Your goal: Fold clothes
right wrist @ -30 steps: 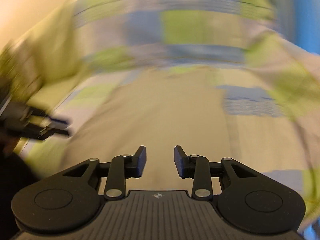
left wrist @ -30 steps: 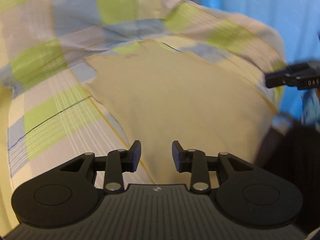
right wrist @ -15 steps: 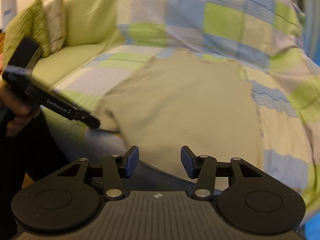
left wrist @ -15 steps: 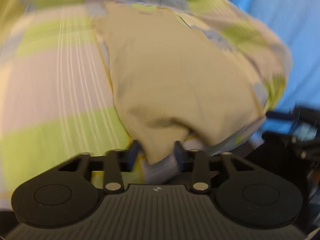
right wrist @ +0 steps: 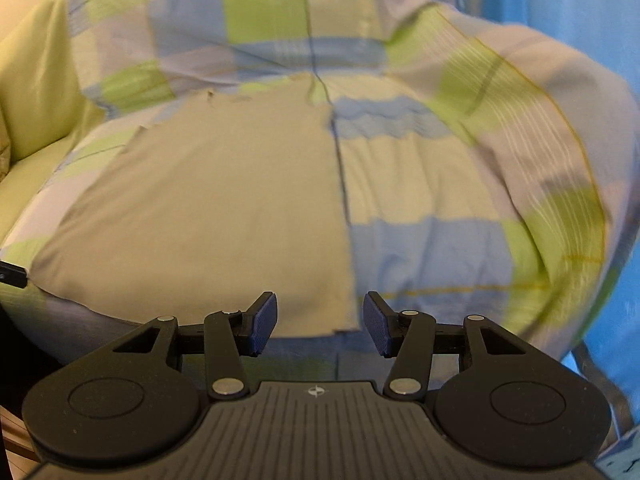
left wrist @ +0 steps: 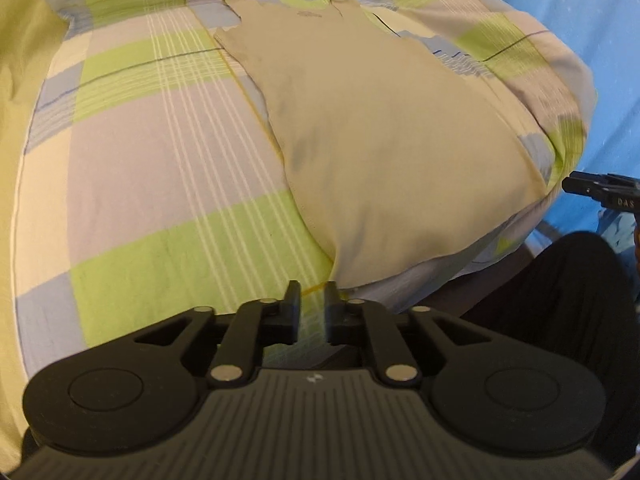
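Note:
A beige sleeveless top [left wrist: 380,140] lies flat on a checked green, blue and grey bed cover [left wrist: 160,160], its hem toward me. My left gripper [left wrist: 313,300] hovers at the top's near left corner. Its jaws are drawn to a narrow gap in which only striped cover shows. In the right wrist view the top [right wrist: 220,200] fills the middle. My right gripper [right wrist: 320,320] stands wide open at the near right hem corner with nothing between its pads. Each gripper shows at the edge of the other's view: right gripper [left wrist: 570,186], left gripper [right wrist: 14,276].
The checked cover [right wrist: 440,200] rises into a mound behind the top and drops off at the bed's near edge. A green cushion [right wrist: 32,80] sits at the far left. A blue wall [left wrist: 580,20] stands to the right. A person's dark-clothed leg [left wrist: 560,300] is below the edge.
The top was bunched between the left fingers half a second ago and now lies flat. The left jaws have narrowed. Both grippers sit nearer the bed's front edge.

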`<state>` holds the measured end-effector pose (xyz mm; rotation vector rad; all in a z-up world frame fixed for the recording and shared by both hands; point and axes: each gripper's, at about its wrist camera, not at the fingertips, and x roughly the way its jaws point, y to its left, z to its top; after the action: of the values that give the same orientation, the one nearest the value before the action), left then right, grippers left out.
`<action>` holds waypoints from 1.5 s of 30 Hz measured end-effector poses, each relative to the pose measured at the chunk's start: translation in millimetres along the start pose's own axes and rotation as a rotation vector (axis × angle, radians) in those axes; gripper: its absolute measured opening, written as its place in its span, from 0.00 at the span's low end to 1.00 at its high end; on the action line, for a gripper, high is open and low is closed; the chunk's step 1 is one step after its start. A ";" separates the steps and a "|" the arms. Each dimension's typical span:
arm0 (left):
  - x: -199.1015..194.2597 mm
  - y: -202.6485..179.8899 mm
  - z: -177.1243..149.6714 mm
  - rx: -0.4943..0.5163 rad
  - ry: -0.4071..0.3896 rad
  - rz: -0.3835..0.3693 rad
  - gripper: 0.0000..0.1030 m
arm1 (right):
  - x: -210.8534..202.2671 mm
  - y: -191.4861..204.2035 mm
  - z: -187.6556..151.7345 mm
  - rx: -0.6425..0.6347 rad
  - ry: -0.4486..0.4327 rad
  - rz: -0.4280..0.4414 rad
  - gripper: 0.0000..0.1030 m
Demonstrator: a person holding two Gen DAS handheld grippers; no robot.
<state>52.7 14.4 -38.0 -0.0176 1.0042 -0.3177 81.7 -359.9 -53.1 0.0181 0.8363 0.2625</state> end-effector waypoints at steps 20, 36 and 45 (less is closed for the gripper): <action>-0.9 -36.4 8.9 0.203 -0.045 0.181 0.30 | -1.8 2.1 21.3 0.014 0.001 -0.119 0.35; -80.1 -100.1 -3.9 0.182 -0.258 0.206 0.83 | -83.8 109.5 30.7 -0.069 -0.127 -0.055 0.93; -87.5 -111.2 -12.7 0.173 -0.290 0.186 0.99 | -92.5 114.2 32.4 -0.051 -0.108 -0.115 0.98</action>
<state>-29.4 -66.4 45.2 0.1814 0.6829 -0.2231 20.8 -268.5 49.8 -0.0626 0.7199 0.1726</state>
